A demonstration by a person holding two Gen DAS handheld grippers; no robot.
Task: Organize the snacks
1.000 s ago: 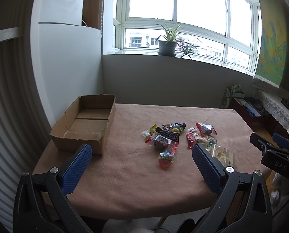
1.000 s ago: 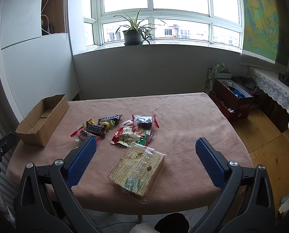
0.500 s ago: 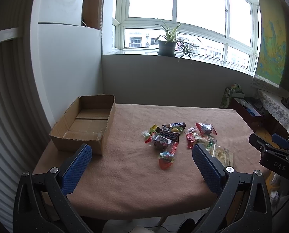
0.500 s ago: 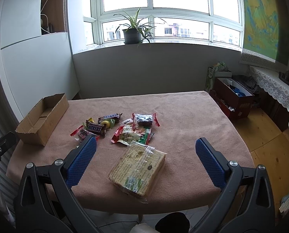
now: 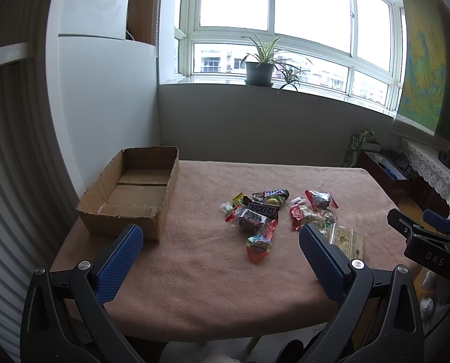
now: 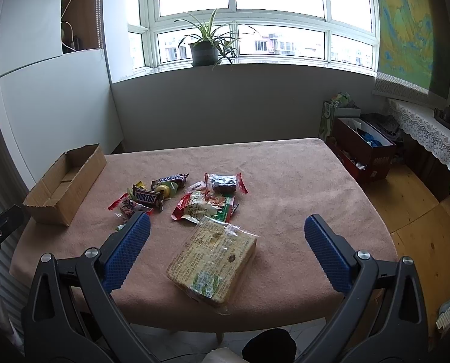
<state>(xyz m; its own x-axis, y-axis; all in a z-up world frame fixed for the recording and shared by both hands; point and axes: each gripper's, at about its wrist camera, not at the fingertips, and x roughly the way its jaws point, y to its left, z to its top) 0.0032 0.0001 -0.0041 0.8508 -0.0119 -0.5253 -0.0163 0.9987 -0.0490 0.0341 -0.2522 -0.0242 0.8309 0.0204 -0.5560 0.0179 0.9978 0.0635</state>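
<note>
Nothing much has moved since a moment ago; my right gripper (image 6: 225, 254) has come just a tiny bit closer to the snacks, and my left gripper (image 5: 222, 260) stays where it was. Both of my jaws are wide apart and hold nothing. They hang over the near edge of the surface (image 6: 300, 181), which has a pink cloth on it.

Closest to my right jaws lies a clear pack of crackers (image 6: 213, 258), flat on the cloth. Just behind it is a red and green snack bag (image 6: 205, 207), touching the pack's far corner. A dark snack in a red wrapper (image 6: 223, 182) lies beyond that.

More to the left is a small heap of sweets. A Snickers bar (image 5: 260, 209) lies on top of a red candy bag (image 5: 249, 219). A round red sweet (image 5: 257, 246) sits nearest to my left jaws.

Far left, at the edge of the surface, stands an open cardboard box (image 5: 134, 193). I see no snacks in it. All of them lie well apart from it.

A potted plant (image 6: 205, 48) stands on the window sill at the back.
</note>
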